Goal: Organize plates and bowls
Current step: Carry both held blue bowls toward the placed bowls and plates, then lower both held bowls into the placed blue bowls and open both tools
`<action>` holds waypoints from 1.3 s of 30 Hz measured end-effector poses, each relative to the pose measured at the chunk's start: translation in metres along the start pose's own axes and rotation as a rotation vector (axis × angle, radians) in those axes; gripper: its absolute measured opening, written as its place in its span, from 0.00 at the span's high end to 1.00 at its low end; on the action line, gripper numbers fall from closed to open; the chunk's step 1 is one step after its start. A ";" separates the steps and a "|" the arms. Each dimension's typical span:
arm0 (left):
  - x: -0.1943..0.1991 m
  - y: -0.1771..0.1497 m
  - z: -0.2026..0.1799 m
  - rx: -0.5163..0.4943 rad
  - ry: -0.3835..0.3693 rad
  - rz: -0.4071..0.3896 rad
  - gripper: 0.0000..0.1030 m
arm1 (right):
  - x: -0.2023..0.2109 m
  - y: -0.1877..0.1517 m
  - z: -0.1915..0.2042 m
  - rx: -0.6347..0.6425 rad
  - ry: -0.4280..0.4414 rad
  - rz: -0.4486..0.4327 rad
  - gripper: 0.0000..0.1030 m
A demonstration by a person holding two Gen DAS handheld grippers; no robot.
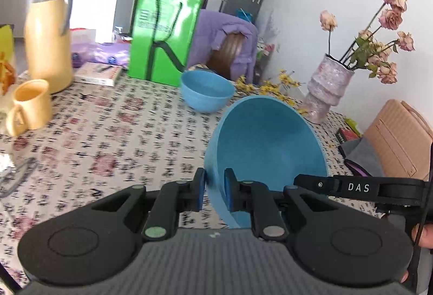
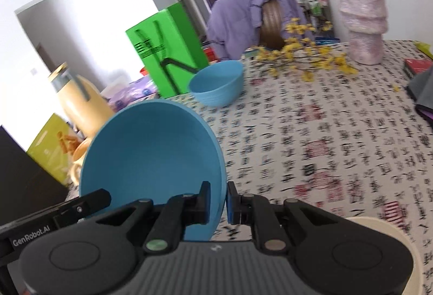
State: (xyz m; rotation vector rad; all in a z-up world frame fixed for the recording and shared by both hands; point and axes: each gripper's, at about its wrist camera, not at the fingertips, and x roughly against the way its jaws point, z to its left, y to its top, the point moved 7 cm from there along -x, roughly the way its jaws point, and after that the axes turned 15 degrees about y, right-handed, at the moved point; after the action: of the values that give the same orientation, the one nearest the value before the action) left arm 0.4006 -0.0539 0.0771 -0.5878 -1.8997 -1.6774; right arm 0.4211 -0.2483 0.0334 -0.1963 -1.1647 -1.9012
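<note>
Two grippers, both angled downward, clamp opposite edges of one large blue bowl point(image 1: 266, 143): the left gripper point(image 1: 213, 192) pinches its left rim, the right gripper point(image 2: 217, 203) its right rim. It hangs tilted above the patterned tablecloth point(image 2: 324, 146), its smooth, empty inside facing the cameras. Beyond stands a smaller blue bowl point(image 1: 207, 93).

Both wrist views close behind own fingers, angled down across counter point(image 1: 94, 132); share far blue bowl point(image 1: 207, 93), green bag point(image 2: 167, 51).

Patterned table point(image 1: 108, 138) bearing blue bowl point(image 1: 207, 90)
</note>
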 end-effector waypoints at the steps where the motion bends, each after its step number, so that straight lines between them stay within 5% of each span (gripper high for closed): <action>1: 0.003 -0.001 0.006 0.006 0.005 -0.007 0.86 | -0.003 -0.002 0.006 0.011 0.003 0.005 0.89; 25: 0.061 -0.039 0.086 0.043 0.014 -0.116 0.85 | -0.007 -0.057 0.088 0.120 0.067 0.042 0.88; 39: 0.068 -0.098 0.143 0.166 0.038 -0.056 0.85 | -0.026 -0.122 0.115 0.139 0.111 0.122 0.86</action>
State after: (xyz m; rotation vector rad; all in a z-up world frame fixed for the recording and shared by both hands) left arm 0.2713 0.0728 0.0346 -0.4385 -2.0201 -1.5346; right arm 0.3133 -0.1203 0.0041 -0.0826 -1.1771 -1.6967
